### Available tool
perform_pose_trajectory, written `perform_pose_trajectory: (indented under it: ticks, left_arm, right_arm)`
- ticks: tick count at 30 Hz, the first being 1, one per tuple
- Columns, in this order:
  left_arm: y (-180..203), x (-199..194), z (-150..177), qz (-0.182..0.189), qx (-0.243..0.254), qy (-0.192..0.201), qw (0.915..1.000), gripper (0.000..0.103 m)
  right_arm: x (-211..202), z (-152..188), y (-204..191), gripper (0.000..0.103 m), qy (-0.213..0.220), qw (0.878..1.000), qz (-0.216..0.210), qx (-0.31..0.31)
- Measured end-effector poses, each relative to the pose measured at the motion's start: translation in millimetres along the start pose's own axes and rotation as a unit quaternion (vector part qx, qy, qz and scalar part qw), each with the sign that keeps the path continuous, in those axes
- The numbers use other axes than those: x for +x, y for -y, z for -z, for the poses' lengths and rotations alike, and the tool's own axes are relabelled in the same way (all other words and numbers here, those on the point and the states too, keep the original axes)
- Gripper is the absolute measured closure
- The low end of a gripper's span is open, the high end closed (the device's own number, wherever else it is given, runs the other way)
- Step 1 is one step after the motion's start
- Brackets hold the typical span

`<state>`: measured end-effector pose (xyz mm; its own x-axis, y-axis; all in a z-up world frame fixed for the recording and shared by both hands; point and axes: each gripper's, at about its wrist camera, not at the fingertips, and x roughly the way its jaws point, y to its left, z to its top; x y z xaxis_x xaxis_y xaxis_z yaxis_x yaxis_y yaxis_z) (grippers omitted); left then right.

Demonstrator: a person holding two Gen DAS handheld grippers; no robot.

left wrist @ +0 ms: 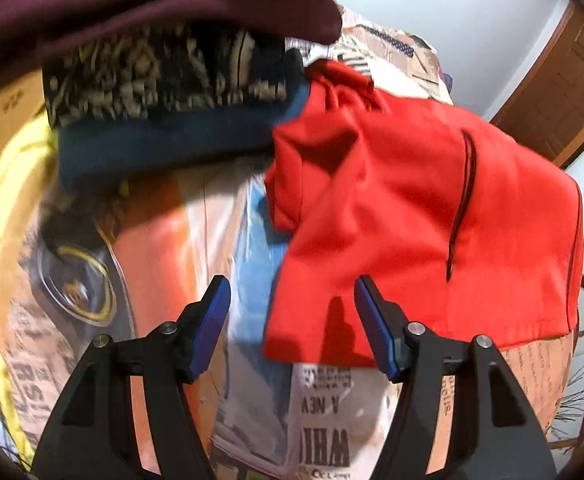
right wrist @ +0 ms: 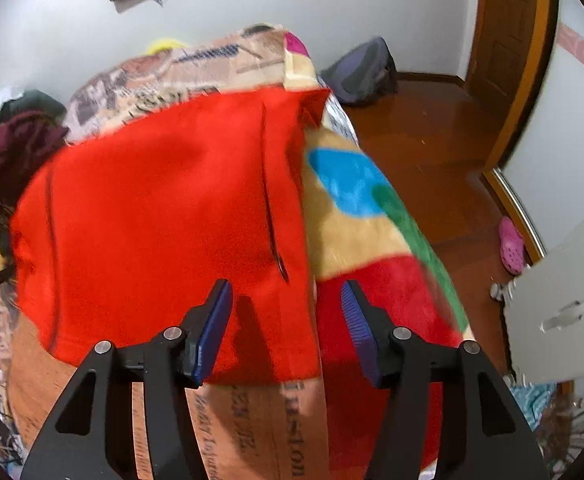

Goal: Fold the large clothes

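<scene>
Bed (right wrist: 356, 216) under a printed blanket carries the red garment (right wrist: 164, 220), its near hem just ahead of the spread, empty left gripper (left wrist: 292, 320) and right gripper (right wrist: 286, 320), where a shallow, uneven pinch could plausibly drag blanket along.

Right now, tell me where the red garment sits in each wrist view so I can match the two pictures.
Left wrist: the red garment fills the centre-right, its near hem just beyond the open left gripper.
Right wrist: the garment fills the centre-left, its hem at the open right gripper.
Shared landmark: the dark slit in the red cloth; the printed blanket underneath also shows in both.
</scene>
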<state>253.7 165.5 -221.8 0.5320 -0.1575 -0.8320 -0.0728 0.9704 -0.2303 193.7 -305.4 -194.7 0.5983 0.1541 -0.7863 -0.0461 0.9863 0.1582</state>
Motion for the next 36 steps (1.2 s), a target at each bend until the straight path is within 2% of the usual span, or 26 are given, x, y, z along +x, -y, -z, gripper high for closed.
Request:
perform_pose_trajectory:
  ticks: [3, 6, 9, 13, 14, 16, 18, 19, 20, 22, 27, 31, 36]
  left_arm:
    - [2.2, 12.9, 6.5, 0.019, -0.009, -0.02, 0.9996, 0.04]
    - [5.3, 25.7, 9.7, 0.043, -0.019, -0.033, 0.9984, 0.04]
    - [1.8, 33.5, 6.4, 0.053, -0.048, -0.025, 0.9971, 0.039]
    - [2.0, 36.1, 5.5, 0.054, -0.057, -0.014, 0.9968, 0.039]
    - [4.8, 35.1, 6.1, 0.054, -0.051, -0.011, 0.9972, 0.044]
    - [11.6, 30.3, 6.8, 0.054, -0.035, -0.006, 0.9979, 0.058]
    - [22.2, 23.0, 5.4, 0.035, 0.003, 0.002, 0.9994, 0.086]
    - [28.1, 18.6, 6.1, 0.028, 0.022, 0.007, 0.9993, 0.091]
    - [34.9, 12.8, 6.5, 0.024, 0.043, 0.013, 0.9987, 0.096]
    - [42.4, -0.6, 6.2, 0.029, 0.061, 0.029, 0.9973, 0.098]
    - [51.8, -49.3, -13.2, 0.074, 0.058, 0.075, 0.9927, 0.101]
    - [67.0, -89.7, -48.2, 0.118, 0.057, 0.129, 0.9829, 0.101]
    - [85.6, -121.7, -97.7, 0.136, 0.065, 0.189, 0.9702, 0.103]
  right_arm:
    - [6.6, 10.1, -0.2, 0.05, -0.012, 1.0, -0.007, 0.0]
    - [8.5, 12.4, -5.5, 0.05, -0.001, 1.0, -0.009, -0.009]
    - [12.3, 9.2, -8.9, 0.05, 0.011, 1.0, -0.011, -0.016]
    - [23.7, 3.1, -3.6, 0.05, 0.006, 0.999, -0.049, 0.008]
    - [24.9, 3.9, -2.8, 0.051, 0.006, 0.998, -0.056, 0.013]
    - [24.7, 4.6, 0.2, 0.058, 0.01, 0.997, -0.074, 0.028]
    - [21.0, 6.5, -1.9, 0.082, 0.013, 0.996, -0.081, 0.029]
    - [17.2, 7.2, -2.7, 0.085, 0.015, 0.995, -0.093, 0.029]
    - [13.5, 8.4, -4.1, 0.087, 0.021, 0.994, -0.098, 0.031]
    - [-2.0, 9.8, -5.3, 0.089, 0.052, 0.993, -0.102, 0.034]
    - [-34.9, -6.3, -5.6, 0.091, 0.089, 0.988, -0.124, 0.038]
    - [-56.8, -34.0, -19.3, 0.091, 0.117, 0.984, -0.13, 0.01]
    - [-62.5, -71.7, -33.8, 0.091, 0.146, 0.98, -0.135, -0.016]
